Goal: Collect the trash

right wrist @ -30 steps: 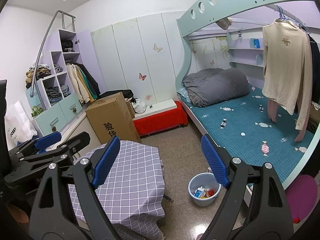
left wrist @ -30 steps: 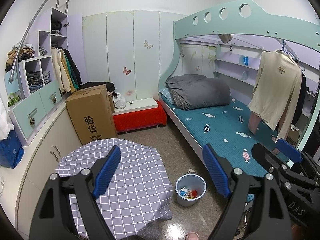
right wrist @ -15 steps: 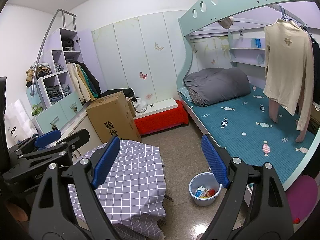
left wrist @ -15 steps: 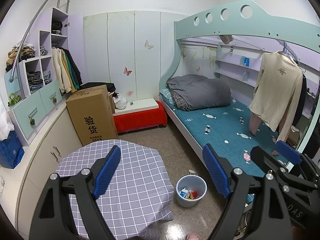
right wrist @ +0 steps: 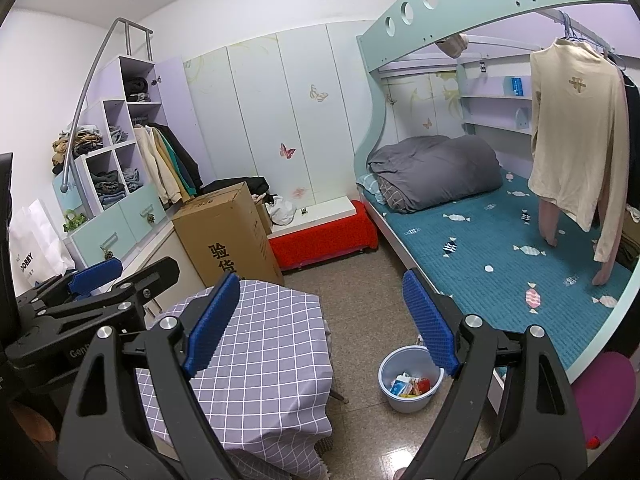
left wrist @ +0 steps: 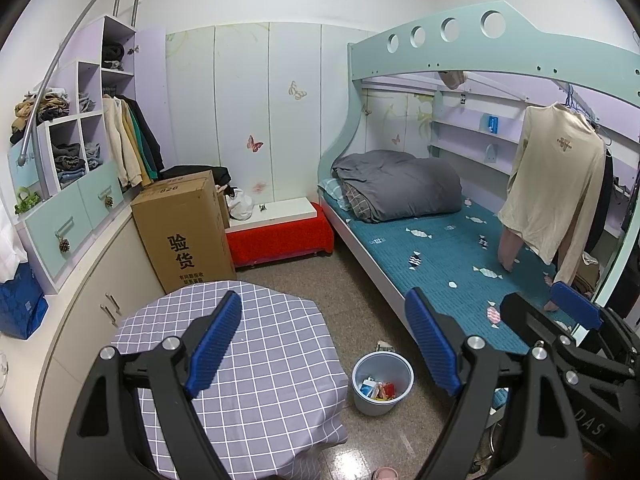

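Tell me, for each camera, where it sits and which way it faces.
Left wrist: on the left gripper, open, facing down across the checked table toward the bunk bed; the right gripper shows at right.
Right wrist: on the right gripper, open, facing likewise; the left gripper shows at left.
Shared: table, blue trash bin, cardboard box, bed.

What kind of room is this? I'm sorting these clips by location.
Most likely a small bedroom, probably a child's: a bunk bed with a folded grey duvet, open wardrobe shelves with hanging clothes, and butterfly stickers on the wall. A small bin with wrappers stands on the floor.
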`<action>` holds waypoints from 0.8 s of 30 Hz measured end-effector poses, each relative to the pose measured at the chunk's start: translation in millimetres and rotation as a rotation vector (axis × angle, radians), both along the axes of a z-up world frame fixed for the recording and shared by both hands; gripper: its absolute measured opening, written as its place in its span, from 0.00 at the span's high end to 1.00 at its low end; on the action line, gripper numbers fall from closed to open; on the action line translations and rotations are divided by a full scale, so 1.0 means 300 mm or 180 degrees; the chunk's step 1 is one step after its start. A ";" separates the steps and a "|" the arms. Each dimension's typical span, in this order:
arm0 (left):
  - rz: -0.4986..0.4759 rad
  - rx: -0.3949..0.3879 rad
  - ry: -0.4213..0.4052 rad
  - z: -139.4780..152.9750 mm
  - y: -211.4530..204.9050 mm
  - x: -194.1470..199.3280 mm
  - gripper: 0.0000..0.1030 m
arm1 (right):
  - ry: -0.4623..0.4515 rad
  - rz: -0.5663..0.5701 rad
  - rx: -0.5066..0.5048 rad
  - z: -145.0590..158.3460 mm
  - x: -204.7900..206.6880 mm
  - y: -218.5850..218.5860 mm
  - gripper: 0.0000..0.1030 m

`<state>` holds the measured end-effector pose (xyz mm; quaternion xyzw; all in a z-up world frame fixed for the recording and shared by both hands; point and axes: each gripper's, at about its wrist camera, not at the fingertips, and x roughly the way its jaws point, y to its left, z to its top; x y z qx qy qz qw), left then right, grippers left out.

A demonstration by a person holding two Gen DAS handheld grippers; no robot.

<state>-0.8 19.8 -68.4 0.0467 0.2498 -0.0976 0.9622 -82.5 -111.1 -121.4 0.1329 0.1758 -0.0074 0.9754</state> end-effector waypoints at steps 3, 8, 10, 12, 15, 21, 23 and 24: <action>0.0002 0.0004 -0.0005 0.000 0.001 0.002 0.20 | 0.0001 0.0003 -0.0002 0.000 0.000 0.000 0.20; 0.0001 0.0001 -0.0001 0.000 -0.001 0.000 0.20 | -0.0002 0.0000 -0.0004 0.001 0.007 0.000 0.20; 0.0008 0.0003 -0.0005 0.000 -0.001 -0.001 0.20 | -0.0001 0.0002 -0.0005 0.002 0.008 0.000 0.20; 0.0008 0.0001 -0.0003 0.000 -0.001 0.000 0.20 | 0.0002 0.0004 -0.0005 0.002 0.010 -0.001 0.20; 0.0007 0.0000 -0.0006 0.000 0.001 0.001 0.20 | 0.0003 0.0002 -0.0006 0.002 0.010 0.000 0.20; 0.0012 0.0004 0.0001 0.002 0.002 0.005 0.20 | 0.0009 0.0006 -0.0004 0.002 0.014 0.000 0.20; 0.0013 0.0003 -0.0002 0.003 0.002 0.005 0.20 | 0.0011 0.0006 0.0005 0.001 0.020 -0.002 0.20; 0.0011 0.0004 0.0000 0.003 0.003 0.007 0.20 | 0.0012 0.0006 0.0005 -0.001 0.022 -0.003 0.20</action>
